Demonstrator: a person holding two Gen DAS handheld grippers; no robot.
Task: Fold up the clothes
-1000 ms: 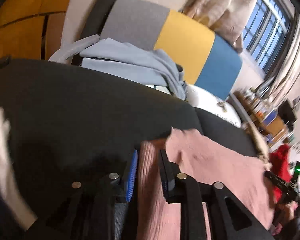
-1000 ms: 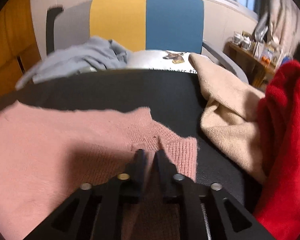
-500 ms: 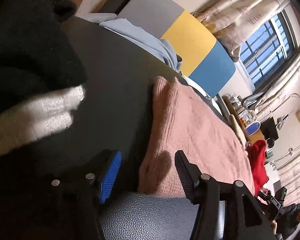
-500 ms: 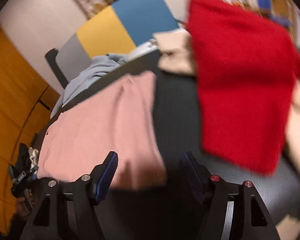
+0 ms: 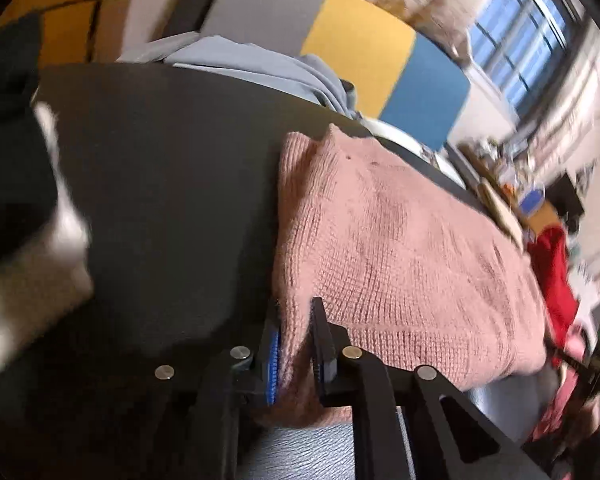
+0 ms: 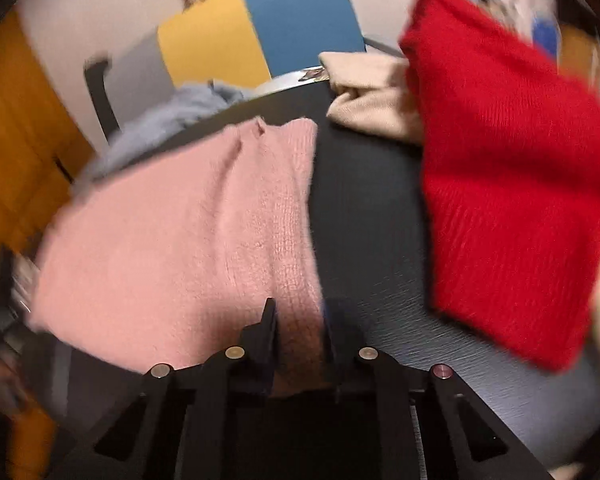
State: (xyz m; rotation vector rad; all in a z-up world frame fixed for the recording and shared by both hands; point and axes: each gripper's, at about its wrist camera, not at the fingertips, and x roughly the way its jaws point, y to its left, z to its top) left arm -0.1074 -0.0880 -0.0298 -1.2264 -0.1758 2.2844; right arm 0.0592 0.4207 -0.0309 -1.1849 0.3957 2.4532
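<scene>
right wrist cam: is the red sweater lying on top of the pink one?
No: the red sweater lies right of the pink sweater, with bare dark table between them.

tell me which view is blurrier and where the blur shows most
Right wrist view is blurrier: the red sweater and the pink sweater smear toward the edges. Left wrist view keeps the pink knit sharp, blurring only at its left edge and the window.

Both grippers' (image 5: 294, 312) (image 6: 298, 312) jaws closing, angled downward

The left hand-held gripper (image 5: 294, 320) is black with silver screws and a blue ribbed pad; the right hand-held gripper (image 6: 298, 320) is black likewise.
</scene>
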